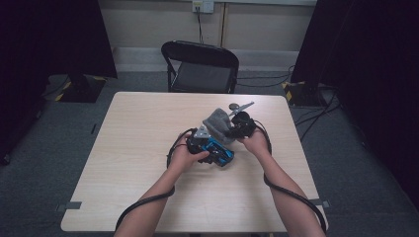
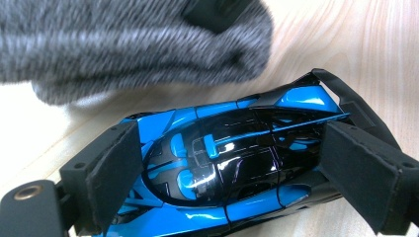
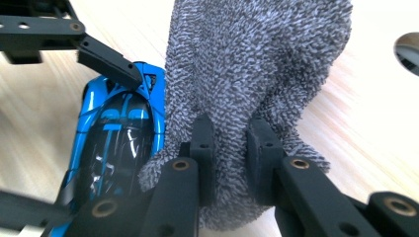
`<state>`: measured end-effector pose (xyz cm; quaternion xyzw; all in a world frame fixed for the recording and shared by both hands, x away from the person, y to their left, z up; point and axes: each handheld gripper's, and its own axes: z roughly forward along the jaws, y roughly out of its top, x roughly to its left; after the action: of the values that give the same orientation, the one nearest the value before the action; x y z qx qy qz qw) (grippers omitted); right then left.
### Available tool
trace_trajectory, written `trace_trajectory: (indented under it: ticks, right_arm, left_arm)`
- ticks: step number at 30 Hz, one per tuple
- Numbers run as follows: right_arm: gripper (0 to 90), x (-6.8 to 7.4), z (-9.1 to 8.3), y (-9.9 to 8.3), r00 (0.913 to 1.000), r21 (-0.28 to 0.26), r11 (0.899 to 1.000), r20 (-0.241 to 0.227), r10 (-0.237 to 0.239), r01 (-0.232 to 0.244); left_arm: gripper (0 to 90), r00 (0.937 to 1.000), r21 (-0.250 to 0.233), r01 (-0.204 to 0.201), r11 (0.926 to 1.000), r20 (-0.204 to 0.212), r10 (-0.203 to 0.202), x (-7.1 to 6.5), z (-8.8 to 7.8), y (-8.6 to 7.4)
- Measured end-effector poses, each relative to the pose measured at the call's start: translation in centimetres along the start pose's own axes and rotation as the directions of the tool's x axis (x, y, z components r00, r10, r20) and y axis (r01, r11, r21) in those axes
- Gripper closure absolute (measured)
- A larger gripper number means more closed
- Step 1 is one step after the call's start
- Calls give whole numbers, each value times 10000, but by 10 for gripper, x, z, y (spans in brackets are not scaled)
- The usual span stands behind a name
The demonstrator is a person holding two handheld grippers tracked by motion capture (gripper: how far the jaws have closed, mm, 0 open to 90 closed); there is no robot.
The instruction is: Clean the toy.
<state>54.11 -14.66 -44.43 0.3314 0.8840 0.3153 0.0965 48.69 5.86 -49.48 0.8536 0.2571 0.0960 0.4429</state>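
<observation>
A blue and black toy car (image 2: 222, 173) lies on the wooden table (image 1: 138, 128) near its middle. My left gripper (image 2: 237, 173) is shut on it, one pad (image 2: 113, 168) against each flank. In the high view the left gripper (image 1: 210, 147) sits at the car (image 1: 223, 154), with the hand behind it. A grey fuzzy cloth (image 3: 257, 64) hangs bunched right beside the car (image 3: 118, 138) and touches its side. My right gripper (image 3: 232, 143) is shut on the cloth's lower fold. From above, the cloth (image 1: 220, 123) sits between the two hands, with the right gripper (image 1: 238, 129) at its right.
A small grey metal piece (image 1: 240, 106) lies on the table just beyond the cloth. A black folding chair (image 1: 200, 66) stands at the far edge. Cables trail from both grippers toward the table's near edge. Bare tabletop extends to the left and front.
</observation>
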Motion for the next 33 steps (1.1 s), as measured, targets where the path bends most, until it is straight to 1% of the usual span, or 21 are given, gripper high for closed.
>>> trace_trajectory:
  ticks: [1,3,7,10,13,15,18,20,24,30,33]
  right_arm:
    - [764,0,3,1,10000,75,10000,-34,-3,4]
    - [764,2,10,2,9998,285,9994,46,-172,170]
    - [763,3,22,2,9998,490,9986,1,-181,181]
    - [762,2,29,1,9998,718,9972,-112,-187,194]
    - [760,2,36,-1,9990,1099,9932,-228,-374,397]
    - [761,3,36,-1,9987,1120,9926,-250,-435,461]
    - [764,4,36,-1,9967,1323,9881,-308,-752,786]
    - [764,4,35,-2,9964,1377,9872,-358,-768,810]
    - [765,3,32,-6,9959,1277,9882,-433,-800,849]
    - [766,2,27,-12,9924,1306,9846,-546,-1100,1163]
    - [766,1,23,-17,9919,1272,9849,-628,-1103,1175]
  left_arm:
    - [94,10000,3,-7,10000,-1,7,0,0,0]
    - [94,10000,6,-43,10000,-23,43,0,0,0]
    - [94,10000,-83,-32,10000,-22,32,0,0,-1]
    - [94,10000,-35,-18,10000,-37,18,0,0,-1]
    - [94,10000,19,-17,10000,-51,17,0,-1,0]
    - [94,10000,17,-5,10000,-44,5,0,0,0]
    - [94,10000,22,-4,10000,-41,4,0,0,0]
    - [94,10000,16,-9,10000,-39,9,0,0,0]
    - [94,10000,37,-10,10000,-23,10,0,0,0]
    - [94,10000,90,4,10000,-17,-3,0,0,1]
    - [94,10000,81,3,10000,-17,-2,0,0,1]
